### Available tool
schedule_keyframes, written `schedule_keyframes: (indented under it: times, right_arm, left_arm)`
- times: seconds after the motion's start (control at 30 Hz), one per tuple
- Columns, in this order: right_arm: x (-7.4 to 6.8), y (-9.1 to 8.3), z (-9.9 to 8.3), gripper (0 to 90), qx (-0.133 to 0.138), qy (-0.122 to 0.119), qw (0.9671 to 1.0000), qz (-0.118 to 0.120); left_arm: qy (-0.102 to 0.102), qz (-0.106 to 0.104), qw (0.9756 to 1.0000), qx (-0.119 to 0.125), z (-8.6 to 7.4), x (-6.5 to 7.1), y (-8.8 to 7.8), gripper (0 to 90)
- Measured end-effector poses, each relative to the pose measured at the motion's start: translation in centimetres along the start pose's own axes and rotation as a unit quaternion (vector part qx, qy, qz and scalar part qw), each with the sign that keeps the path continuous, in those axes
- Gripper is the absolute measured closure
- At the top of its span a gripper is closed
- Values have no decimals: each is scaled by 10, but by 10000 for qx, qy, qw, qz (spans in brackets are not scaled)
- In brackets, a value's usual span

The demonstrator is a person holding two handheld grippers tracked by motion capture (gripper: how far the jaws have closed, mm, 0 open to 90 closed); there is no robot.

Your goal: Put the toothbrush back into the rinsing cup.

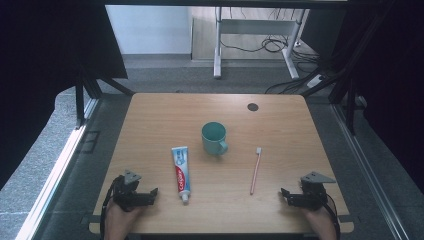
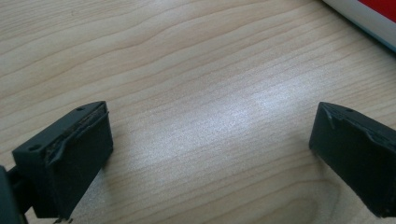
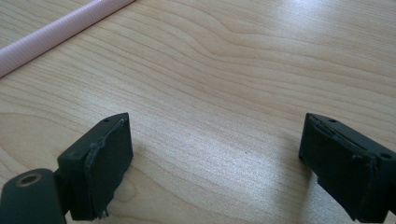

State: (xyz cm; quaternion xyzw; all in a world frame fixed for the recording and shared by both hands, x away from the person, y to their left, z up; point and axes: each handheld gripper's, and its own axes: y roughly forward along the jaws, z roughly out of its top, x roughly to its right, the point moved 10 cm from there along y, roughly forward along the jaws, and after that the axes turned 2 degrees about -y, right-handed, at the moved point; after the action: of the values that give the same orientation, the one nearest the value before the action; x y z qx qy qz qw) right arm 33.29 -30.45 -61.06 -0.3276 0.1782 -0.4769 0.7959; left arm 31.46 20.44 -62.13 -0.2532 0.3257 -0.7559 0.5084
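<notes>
A teal mug [image 1: 214, 138] stands upright near the middle of the wooden table [image 1: 160, 115], handle toward the front right. A toothpaste tube [image 1: 181, 172] lies in front of it to the left, cap toward me; its edge [image 2: 369, 16] shows in the left gripper view. A pink toothbrush [image 1: 255, 170] lies to the mug's right, and its handle [image 3: 56, 32] crosses the right gripper view. My left gripper [image 1: 150, 196] rests open near the front left, left of the tube. My right gripper [image 1: 286, 196] rests open at the front right, right of the brush. Bare wood lies between both pairs of jaws.
A dark round cap [image 1: 253, 106] sits in the tabletop at the back right. Beyond the table, a white desk frame [image 1: 218, 45] and cables [image 1: 280, 47] stand on the grey floor. Dark curtains hang on both sides.
</notes>
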Motion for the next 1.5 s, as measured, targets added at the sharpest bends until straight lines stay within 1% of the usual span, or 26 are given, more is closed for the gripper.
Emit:
schedule_keyframes:
  times: [0.37,0.93,1.07,1.23,1.5]
  right_arm:
    - [0,0,0,93,1,0,10000,0]
    - [-1,0,0,95,3,-11,10000,26]
    - [-1,0,0,94,10,-24,10000,59]
    - [-2,-2,1,90,-13,-12,9998,187]
    - [-4,-6,4,90,-147,-185,9992,323]
  left_arm:
    - [-49,33,10000,4,1,0,1,0]
    - [-50,35,10000,4,1,0,1,0]
    - [-50,34,10000,5,1,0,1,0]
    - [-56,39,10000,6,1,0,1,0]
    - [-64,68,10000,7,1,0,1,0]
